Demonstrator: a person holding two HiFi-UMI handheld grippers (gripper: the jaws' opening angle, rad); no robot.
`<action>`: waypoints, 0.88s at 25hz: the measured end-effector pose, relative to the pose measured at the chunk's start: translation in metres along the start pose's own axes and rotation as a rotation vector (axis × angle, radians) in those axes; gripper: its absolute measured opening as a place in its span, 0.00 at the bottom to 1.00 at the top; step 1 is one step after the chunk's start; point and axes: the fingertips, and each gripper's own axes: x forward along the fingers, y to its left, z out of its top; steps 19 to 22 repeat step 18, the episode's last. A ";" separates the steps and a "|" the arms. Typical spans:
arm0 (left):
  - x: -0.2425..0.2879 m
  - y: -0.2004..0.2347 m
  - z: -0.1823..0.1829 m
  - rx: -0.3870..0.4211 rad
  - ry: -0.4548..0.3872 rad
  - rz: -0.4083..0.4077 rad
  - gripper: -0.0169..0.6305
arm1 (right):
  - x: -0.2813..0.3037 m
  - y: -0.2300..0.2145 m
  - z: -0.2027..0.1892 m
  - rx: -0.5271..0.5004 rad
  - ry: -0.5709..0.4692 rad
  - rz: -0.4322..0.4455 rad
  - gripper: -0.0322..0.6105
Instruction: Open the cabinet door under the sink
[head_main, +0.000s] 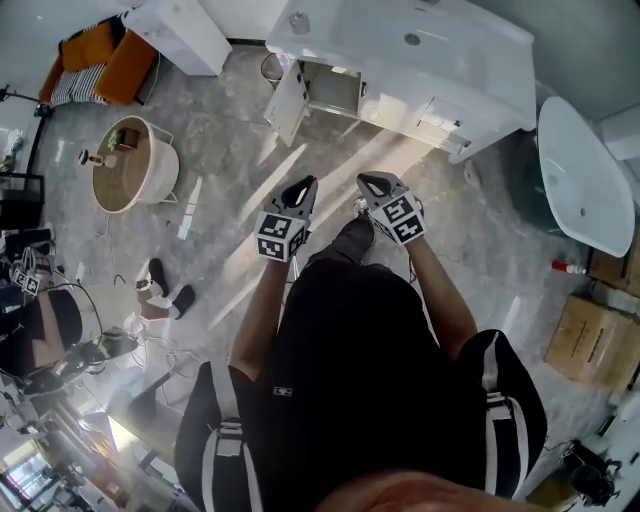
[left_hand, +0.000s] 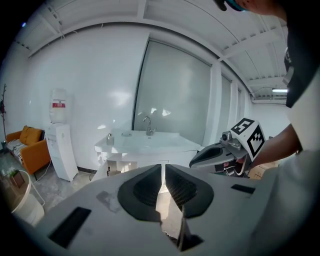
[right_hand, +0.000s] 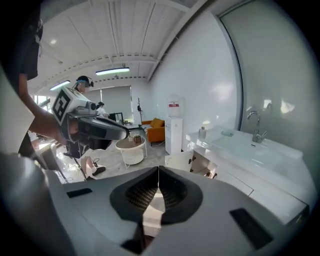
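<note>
White sink cabinet (head_main: 380, 72); orange sofa (head_main: 130, 65); grey, seemingly marbled floor (head_main: 230, 150).

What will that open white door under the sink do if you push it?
The door stands wide open, so it would probably swing on its hinges rather than bend; it looks like a stiff, flat panel. It likely moves lightly, since it seems thin.

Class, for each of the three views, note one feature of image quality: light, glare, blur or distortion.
Head view: sunlit streaks glare across the floor; the bottom edge is blurred. Left gripper view: fisheye curves the ceiling beams and darkens the corners. Right gripper view: the same curving, with reflections on the glossy wall above the sink.
</note>
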 end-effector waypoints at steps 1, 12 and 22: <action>-0.002 -0.003 0.001 0.006 0.000 0.000 0.07 | -0.005 0.003 0.001 -0.006 -0.005 -0.008 0.14; -0.027 -0.024 0.010 -0.003 -0.006 -0.017 0.07 | -0.042 0.003 -0.006 0.007 0.007 -0.076 0.14; -0.033 -0.014 0.020 -0.017 -0.025 -0.008 0.07 | -0.041 0.010 0.003 -0.008 0.009 -0.068 0.14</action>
